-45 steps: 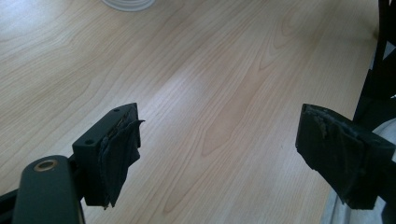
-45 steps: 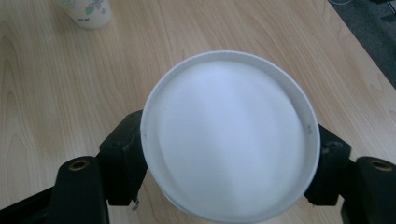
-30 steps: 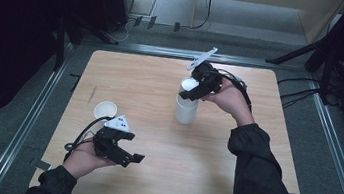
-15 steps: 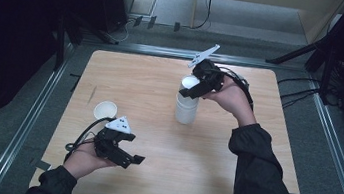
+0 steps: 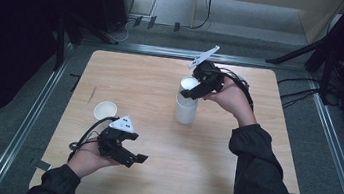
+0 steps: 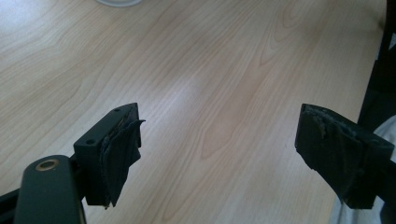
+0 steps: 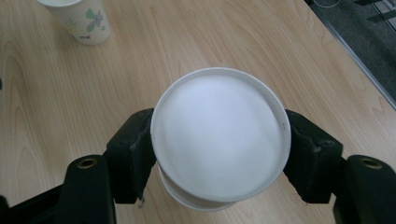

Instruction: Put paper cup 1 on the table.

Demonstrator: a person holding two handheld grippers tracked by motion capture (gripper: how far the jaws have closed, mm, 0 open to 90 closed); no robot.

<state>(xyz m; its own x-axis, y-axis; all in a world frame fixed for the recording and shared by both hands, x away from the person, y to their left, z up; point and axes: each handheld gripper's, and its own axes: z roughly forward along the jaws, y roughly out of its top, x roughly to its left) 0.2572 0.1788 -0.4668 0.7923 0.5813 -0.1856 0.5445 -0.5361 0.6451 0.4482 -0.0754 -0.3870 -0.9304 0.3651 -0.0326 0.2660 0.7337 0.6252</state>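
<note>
A white paper cup (image 5: 189, 84) sits bottom-up on top of a white cup stack (image 5: 186, 110) at the middle of the wooden table (image 5: 190, 170). My right gripper (image 5: 190, 91) is shut on that top cup. In the right gripper view the cup's round base (image 7: 219, 140) lies between the two pads, and a second rim (image 7: 196, 203) peeks out beneath it. My left gripper (image 5: 133, 158) hovers low over the front left of the table, its jaws open and empty (image 6: 219, 149) over bare wood.
A small paper cup with a flower print (image 5: 105, 110) stands upright left of centre, just beyond the left gripper; it shows too in the right gripper view (image 7: 84, 19). Metal rails (image 5: 25, 123) border the table, and cables lie on the floor at the right.
</note>
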